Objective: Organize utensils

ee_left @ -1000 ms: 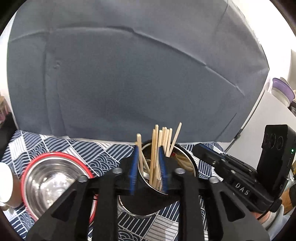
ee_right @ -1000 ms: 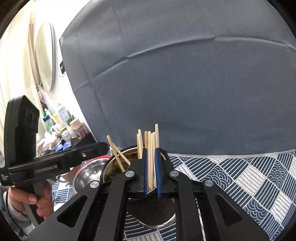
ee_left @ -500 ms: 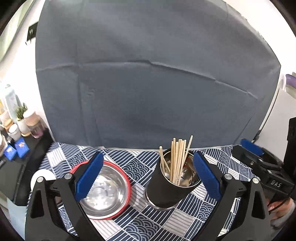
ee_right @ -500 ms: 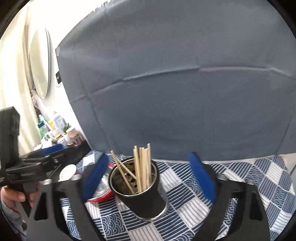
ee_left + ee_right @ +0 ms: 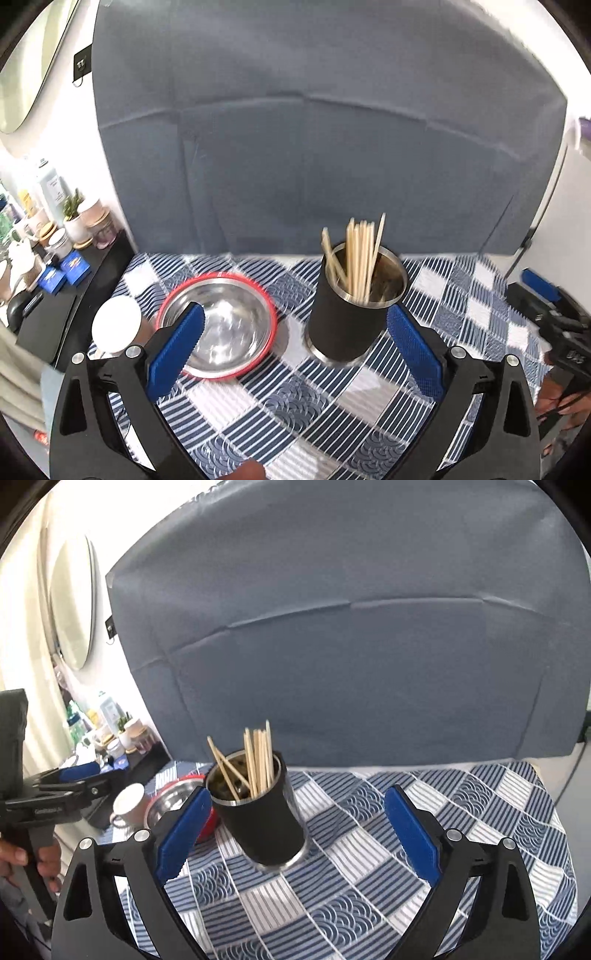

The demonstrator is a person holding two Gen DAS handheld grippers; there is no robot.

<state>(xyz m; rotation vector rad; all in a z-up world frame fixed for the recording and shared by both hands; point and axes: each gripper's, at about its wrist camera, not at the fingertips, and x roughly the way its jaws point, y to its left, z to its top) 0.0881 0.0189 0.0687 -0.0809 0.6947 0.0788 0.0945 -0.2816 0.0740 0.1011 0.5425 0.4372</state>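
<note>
Patterned blue cloth (image 5: 369, 398); chopsticks (image 5: 360, 254) upright in black cup (image 5: 351, 325); left tool (image 5: 291, 354), right tool (image 5: 295, 834) wide, right just widening

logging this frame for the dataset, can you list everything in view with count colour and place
chopsticks: a bundle, count unclear, pale wood, upright in the holder
holder: one, black with steel rim, on the cloth, centre
bowl: one, steel with red rim, left of the holder
cup: one, white, left of the bowl
tablecloth: one, blue and white patchwork, covering the table
backdrop: one, grey, behind the table
side shelf items: several pots and jars, far left
left gripper: fingers blue, open, empty
right gripper: fingers blue, open, empty
</note>
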